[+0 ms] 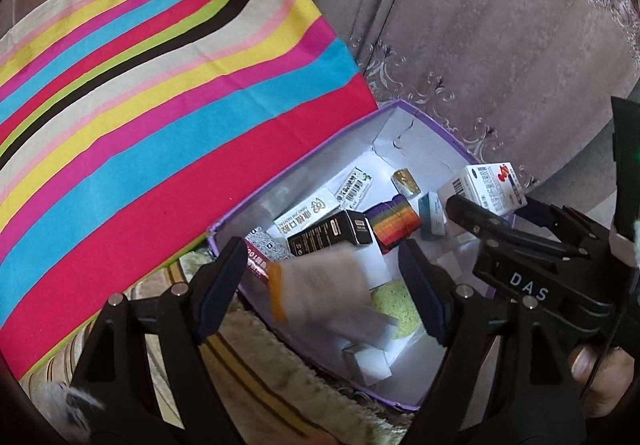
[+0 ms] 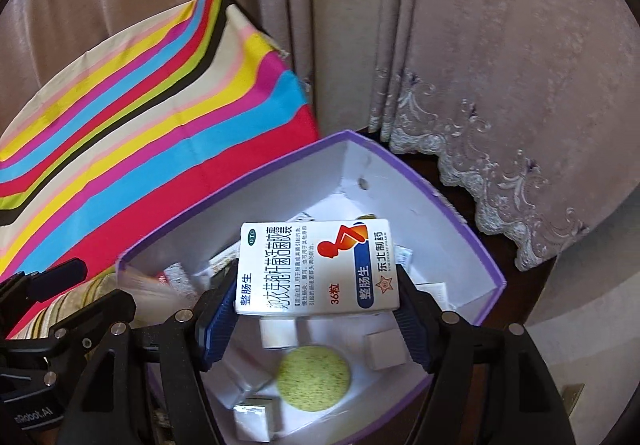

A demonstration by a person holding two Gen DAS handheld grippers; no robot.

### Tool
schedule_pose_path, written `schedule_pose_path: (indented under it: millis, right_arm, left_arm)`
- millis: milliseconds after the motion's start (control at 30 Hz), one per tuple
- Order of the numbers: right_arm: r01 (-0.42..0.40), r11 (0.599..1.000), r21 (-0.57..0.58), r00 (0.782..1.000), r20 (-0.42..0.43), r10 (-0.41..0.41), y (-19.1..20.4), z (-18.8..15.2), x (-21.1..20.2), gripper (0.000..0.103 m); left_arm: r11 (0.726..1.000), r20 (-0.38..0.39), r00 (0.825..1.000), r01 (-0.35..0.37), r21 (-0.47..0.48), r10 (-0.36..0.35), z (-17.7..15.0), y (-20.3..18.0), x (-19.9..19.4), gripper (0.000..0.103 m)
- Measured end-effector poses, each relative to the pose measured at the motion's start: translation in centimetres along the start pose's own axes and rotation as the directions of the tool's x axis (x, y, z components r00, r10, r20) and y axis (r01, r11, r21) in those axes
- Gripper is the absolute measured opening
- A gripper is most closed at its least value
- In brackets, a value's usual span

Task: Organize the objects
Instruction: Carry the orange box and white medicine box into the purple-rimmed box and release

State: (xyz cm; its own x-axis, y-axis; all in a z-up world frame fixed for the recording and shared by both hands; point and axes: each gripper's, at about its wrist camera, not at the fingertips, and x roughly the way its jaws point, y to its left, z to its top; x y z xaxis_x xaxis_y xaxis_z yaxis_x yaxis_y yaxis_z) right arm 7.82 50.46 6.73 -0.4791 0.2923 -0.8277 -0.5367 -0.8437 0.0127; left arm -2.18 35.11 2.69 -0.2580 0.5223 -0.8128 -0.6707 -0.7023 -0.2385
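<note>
Hard-to-read stuff first: in the left wrist view there's a pale box with an orange edge (image 1: 320,285) sitting between the left gripper (image 1: 324,289) pads, but it's smeared with motion blur, so no print is legible, and I can't tell whether the pads actually press on it or it's loose between them. The jaws stand wide either way. At the lower right edge of that frame a hand (image 1: 600,377) is cut off by the fisheye rim, only a thumb and some knuckle showing.

The right gripper (image 2: 316,309) is way clearer. Its ribbed blue pads are clamped on both sides of a white medicine carton (image 2: 316,269), glossy card with Chinese print, a red-orange figure and a blue band. It hangs over the open purple box (image 2: 480,245), centre of the right wrist frame, hiding whatever lies under it.

The purple box is cardboard, white inside, with creased walls and a small hole on one. Inside, lower centre: a round speckled green sponge-like disc (image 2: 314,377) and small white cartons. The left view also shows a glossy black carton (image 1: 332,233) and a rainbow-striped block (image 1: 396,223) jumbled mid-box.

Upper left in both views is a smooth striped cloth (image 1: 140,105); behind it, a mauve curtain (image 2: 500,65) with embroidered lace trim.
</note>
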Motion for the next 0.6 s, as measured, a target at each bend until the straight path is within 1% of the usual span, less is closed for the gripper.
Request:
schedule_pose_path:
  millis: [67, 133, 200, 267, 333, 400, 500, 600]
  right_arm:
    - [0.003, 1.000, 0.006, 1.000, -0.004, -0.003, -0.3, -0.2, -0.2, 0.072]
    - [0.006, 1.000, 0.008, 1.000, -0.008, -0.006, -0.4, -0.4, -0.4, 0.073]
    - [0.012, 1.000, 0.011, 1.000, -0.009, -0.012, -0.6, -0.7, -0.8, 0.073]
    - [0.016, 1.000, 0.014, 1.000, -0.010, -0.015, -0.7, -1.0, -1.3, 0.074]
    - [0.015, 1.000, 0.019, 1.000, -0.011, -0.015, -1.0, -1.4, -1.7, 0.075]
    - [0.011, 0.999, 0.032, 1.000, -0.013, -0.011, -1.2, -2.0, -2.2, 0.075]
    - [0.019, 0.999, 0.039, 1.000, -0.018, -0.019, -1.6, -2.8, -2.6, 0.075]
    - [0.031, 0.999, 0.041, 0.999, -0.029, -0.029, -2.0, -3.7, -2.8, 0.075]
  left_arm:
    - [1.000, -0.004, 1.000, 0.008, -0.002, -0.008, -0.3, -0.1, -0.2, 0.081]
    - [0.999, -0.013, 1.000, 0.028, -0.017, -0.028, -0.3, 0.0, -0.2, 0.087]
    - [0.998, -0.027, 0.998, 0.052, -0.042, -0.053, -0.5, -0.1, -0.2, 0.090]
    - [0.999, -0.022, 0.999, 0.041, -0.035, -0.042, -1.0, -0.5, -0.6, 0.092]
    - [0.999, -0.012, 1.000, 0.024, -0.022, -0.025, -1.8, -1.2, -1.0, 0.097]
    - [0.998, -0.006, 0.998, 0.059, -0.020, -0.059, -2.4, -1.5, -1.4, 0.098]
    - [0.995, 0.006, 0.996, 0.089, -0.036, -0.088, -3.1, -1.3, -2.0, 0.103]
    - [0.999, 0.023, 1.000, 0.010, -0.042, -0.009, -3.2, -1.1, -2.4, 0.103]
